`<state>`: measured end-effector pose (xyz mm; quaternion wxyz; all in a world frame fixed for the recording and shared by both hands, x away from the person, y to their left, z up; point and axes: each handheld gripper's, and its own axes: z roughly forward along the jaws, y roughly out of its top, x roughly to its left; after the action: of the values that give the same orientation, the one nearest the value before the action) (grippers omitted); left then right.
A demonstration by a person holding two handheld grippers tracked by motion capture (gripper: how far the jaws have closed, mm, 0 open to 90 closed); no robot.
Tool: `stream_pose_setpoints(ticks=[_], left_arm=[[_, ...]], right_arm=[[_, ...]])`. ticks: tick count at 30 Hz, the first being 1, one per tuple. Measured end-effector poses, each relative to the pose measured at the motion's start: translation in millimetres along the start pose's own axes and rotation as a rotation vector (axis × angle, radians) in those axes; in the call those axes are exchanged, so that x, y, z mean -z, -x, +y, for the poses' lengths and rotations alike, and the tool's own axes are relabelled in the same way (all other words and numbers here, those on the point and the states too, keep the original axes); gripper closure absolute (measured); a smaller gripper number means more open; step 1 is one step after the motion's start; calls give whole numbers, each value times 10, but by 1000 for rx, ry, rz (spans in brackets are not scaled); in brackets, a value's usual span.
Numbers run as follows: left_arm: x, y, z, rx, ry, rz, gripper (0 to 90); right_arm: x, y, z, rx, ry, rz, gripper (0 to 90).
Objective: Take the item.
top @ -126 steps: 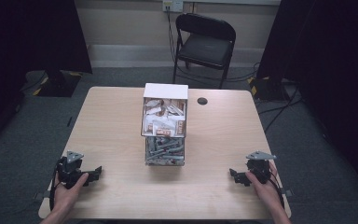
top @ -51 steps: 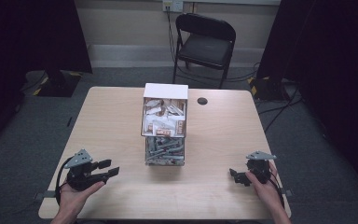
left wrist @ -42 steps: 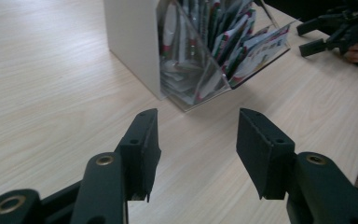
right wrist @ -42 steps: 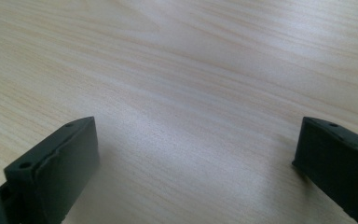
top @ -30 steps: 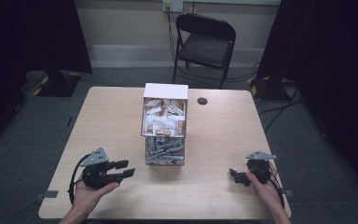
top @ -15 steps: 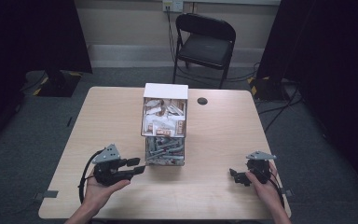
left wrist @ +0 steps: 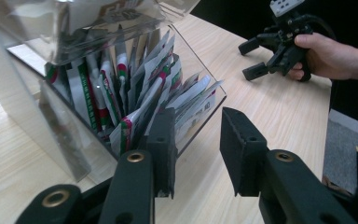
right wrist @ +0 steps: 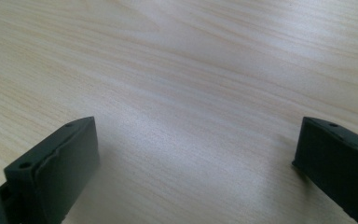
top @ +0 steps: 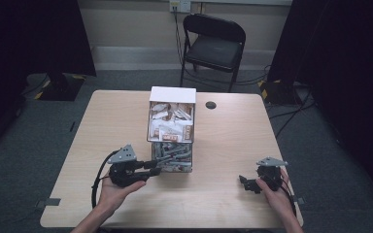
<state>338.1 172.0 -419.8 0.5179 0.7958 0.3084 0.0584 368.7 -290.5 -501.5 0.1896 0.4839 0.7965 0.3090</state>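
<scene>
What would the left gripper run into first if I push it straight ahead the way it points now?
Most likely the front wall of the clear box holding upright packets. The left gripper, jaws open with nothing between them, aims at its near corner, though depth is hard to judge.

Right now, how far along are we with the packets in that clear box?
Done: nothing has been taken out; the packets all stand in the clear box. In hand: the left gripper has come up to the box's near corner, jaws closing but empty. The right gripper rests open on the table. Left: grip a packet and pull it out.
</scene>
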Motion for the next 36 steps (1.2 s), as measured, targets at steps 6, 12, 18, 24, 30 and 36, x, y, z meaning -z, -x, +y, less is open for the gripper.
stream_pose_setpoints(ticks=[6, 12, 18, 24, 30, 36], left_arm=[[-73, -49, 25, 2, 14, 5, 669], [-71, -42, 38, 0, 23, 20, 631], [-151, -58, 18, -28, -15, 5, 686], [-211, -82, 22, -29, 3, -24, 747], [-243, -70, -1, -30, 7, -14, 690], [-239, -91, -10, -25, 12, -35, 708]], right_arm=[[0, 0, 0, 0, 0, 0, 0], [0, 0, 0, 0, 0, 0, 0], [0, 1, 0, 1, 0, 1, 0], [0, 1, 0, 1, 0, 1, 0], [0, 1, 0, 1, 0, 1, 0], [0, 1, 0, 1, 0, 1, 0]])
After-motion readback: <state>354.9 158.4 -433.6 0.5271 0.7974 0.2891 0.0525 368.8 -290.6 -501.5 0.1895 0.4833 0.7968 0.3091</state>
